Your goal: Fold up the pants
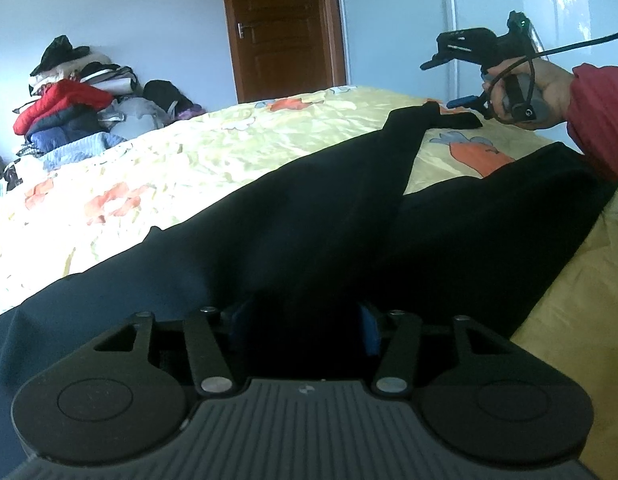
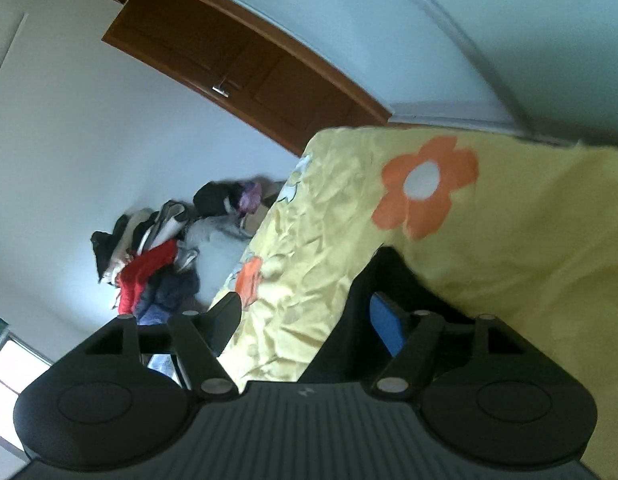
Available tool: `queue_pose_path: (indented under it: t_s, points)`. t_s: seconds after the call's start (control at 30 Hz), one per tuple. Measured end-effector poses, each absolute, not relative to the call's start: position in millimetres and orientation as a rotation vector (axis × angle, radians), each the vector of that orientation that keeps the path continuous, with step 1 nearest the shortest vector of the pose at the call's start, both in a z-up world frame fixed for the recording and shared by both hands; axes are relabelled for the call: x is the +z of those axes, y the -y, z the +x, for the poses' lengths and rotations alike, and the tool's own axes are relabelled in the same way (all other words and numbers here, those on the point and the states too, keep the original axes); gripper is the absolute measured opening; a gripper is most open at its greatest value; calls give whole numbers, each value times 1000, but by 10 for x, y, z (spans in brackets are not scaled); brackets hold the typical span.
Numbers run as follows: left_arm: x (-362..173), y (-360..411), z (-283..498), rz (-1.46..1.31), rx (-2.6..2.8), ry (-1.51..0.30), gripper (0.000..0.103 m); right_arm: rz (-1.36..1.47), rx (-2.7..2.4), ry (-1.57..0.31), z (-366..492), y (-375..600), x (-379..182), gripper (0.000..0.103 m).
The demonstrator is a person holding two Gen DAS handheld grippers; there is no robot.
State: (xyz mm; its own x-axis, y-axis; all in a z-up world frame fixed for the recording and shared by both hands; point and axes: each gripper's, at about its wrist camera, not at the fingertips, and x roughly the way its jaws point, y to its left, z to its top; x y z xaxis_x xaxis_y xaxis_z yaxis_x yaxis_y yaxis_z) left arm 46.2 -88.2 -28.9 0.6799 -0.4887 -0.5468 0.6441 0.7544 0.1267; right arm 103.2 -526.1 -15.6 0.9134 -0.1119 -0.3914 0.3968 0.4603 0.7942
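Black soft cloth pants (image 1: 309, 216) lie spread out on the yellow bed sheet with orange flowers (image 1: 189, 148); the two legs open like a V, and a bit of yellow sheet with an orange shape shows in the gap between them; one leg runs far away and gets thin toward its end, the other leg lies off to the right side; the cloth looks smooth with a few soft folds.

The left gripper (image 1: 303, 320) sits low at the near edge of the pants; its jaws are spread wide, and dark cloth fills the space between its blue pads (image 1: 371, 330); I cannot tell if they squeeze it.

The right gripper (image 1: 449, 82) is held up by a hand (image 1: 537, 92) in a red sleeve, just above the far leg end; its jaws are spread apart; in the right wrist view a bit of black cloth sits by one blue pad (image 2: 387, 328).

A pile of clothes (image 1: 73, 104) sits past the bed, near a brown wooden door (image 1: 281, 28).
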Motion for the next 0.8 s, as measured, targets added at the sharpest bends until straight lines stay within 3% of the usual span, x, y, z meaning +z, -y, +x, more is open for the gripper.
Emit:
queue_pose_path:
  t_s: [0.1,0.2,0.23,0.3,0.37,0.57,0.63,0.8]
  points:
    - [-289,879,476,317,-652,-518,58,1113,-291,-354,1145,5335,-301,72]
    - [-281,853,478,301,-662,-523,43,1095,-284,-379,1311,5311,-393,67]
    - [-276,852,469,302,-663,-519,37,1064,-289,-390,1373,5279,-383,40]
    - [-268,843,450,296,-675,-506,28,1005,-308,-432,1474,5214,-349,3]
    - [-252,839,452,288,-674,-502,22,969,-300,-400,1451,5154,-263,3]
    - [-100,719,515,158,-668,-497,18,932,-190,-201,1128,5061,326,3]
    - [17,614,494,95,-657,-450,9,913,-139,-109,885,5045,569,3]
    - [238,409,503,10,-709,-438,9,882,-136,-6,48,5037,804,3]
